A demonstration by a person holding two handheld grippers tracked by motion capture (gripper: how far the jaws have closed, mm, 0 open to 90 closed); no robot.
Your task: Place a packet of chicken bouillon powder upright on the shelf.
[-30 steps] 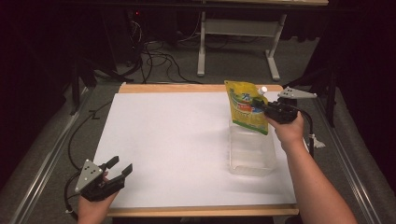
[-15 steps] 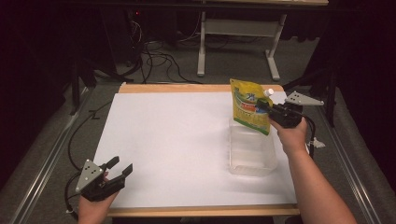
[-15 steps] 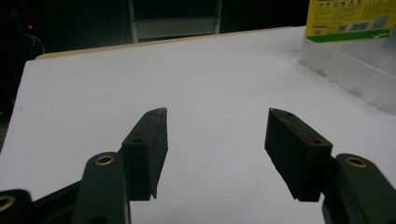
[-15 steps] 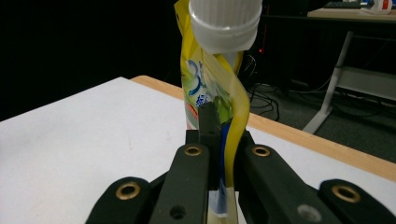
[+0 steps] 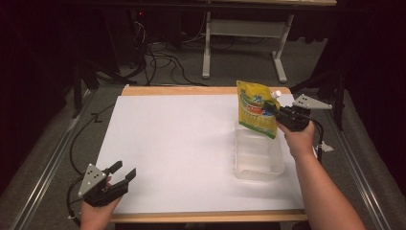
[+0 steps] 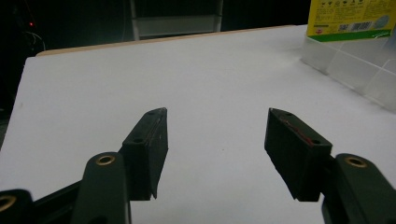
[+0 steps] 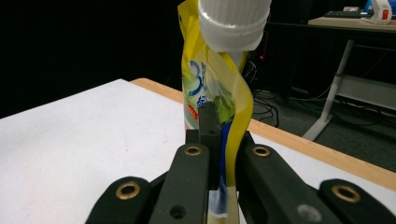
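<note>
A yellow spouted pouch (image 5: 256, 109) with a white cap (image 5: 276, 94) hangs upright above the far end of a clear plastic tub (image 5: 257, 155). My right gripper (image 5: 272, 110) is shut on the pouch's right edge, just below the spout. The right gripper view has the pouch (image 7: 215, 93) pinched between the two black jaws, its cap (image 7: 232, 23) straight above. At the table's near left corner my left gripper (image 5: 123, 173) stands open and holds nothing. Its fingertips (image 6: 152, 135) hover over bare white table, with the tub (image 6: 355, 65) and the pouch's lower edge (image 6: 348, 21) far off at the upper right.
The white tabletop (image 5: 177, 143) has a wooden rim (image 5: 191, 90) along its far and near sides. Cables (image 5: 158, 52) and a grey desk frame (image 5: 239, 33) lie on the floor beyond the table. Metal rails (image 5: 38, 177) run along both sides.
The right hand has carried the pouch a little to the right and slightly up, over the tub's far end. The left gripper has stayed where it was.
</note>
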